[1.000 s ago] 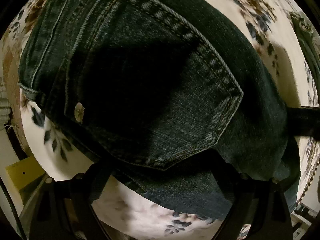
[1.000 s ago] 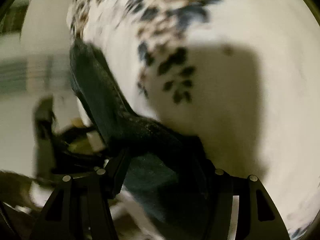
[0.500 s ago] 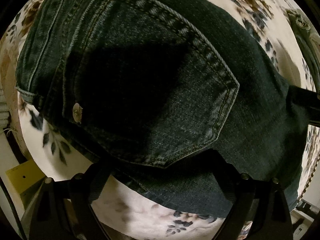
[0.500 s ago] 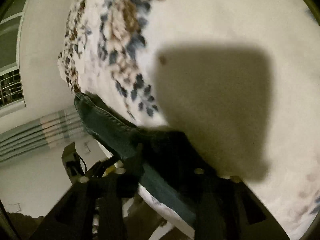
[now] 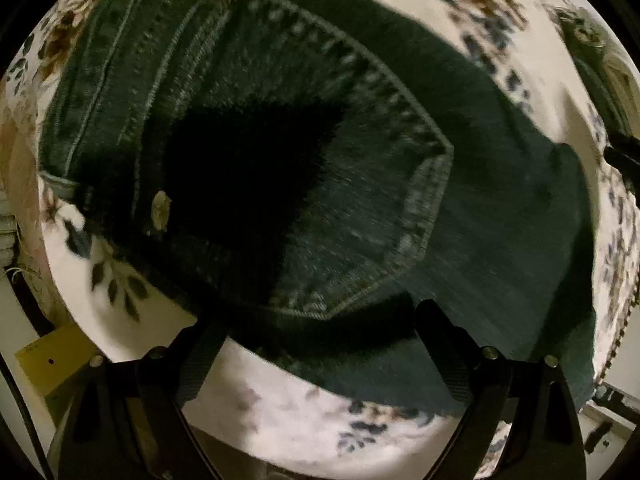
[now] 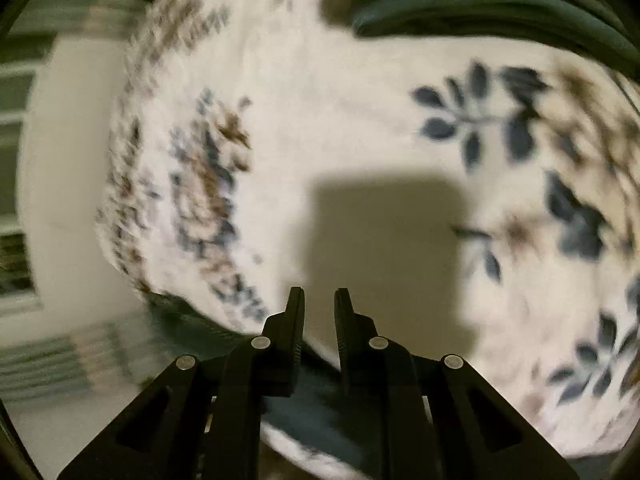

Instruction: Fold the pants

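Observation:
Dark blue jeans lie folded on the floral cloth, back pocket facing up. My left gripper points straight down over the pocket's lower edge, fingers wide apart and open, nothing gripped. My right gripper hovers over bare cloth, jaws closing to a narrow gap with nothing between them. A strip of the jeans shows under and behind its fingers.
The floral cloth fills most of the right wrist view, its edge at the left against a pale wall. Folded dark garments lie at the top right. A yellow box sits beyond the cloth's lower-left edge.
The right gripper has let go of the jeans' edge, swung away over the cloth while rolling, and its jaws have narrowed. The left gripper stays over the pocket.

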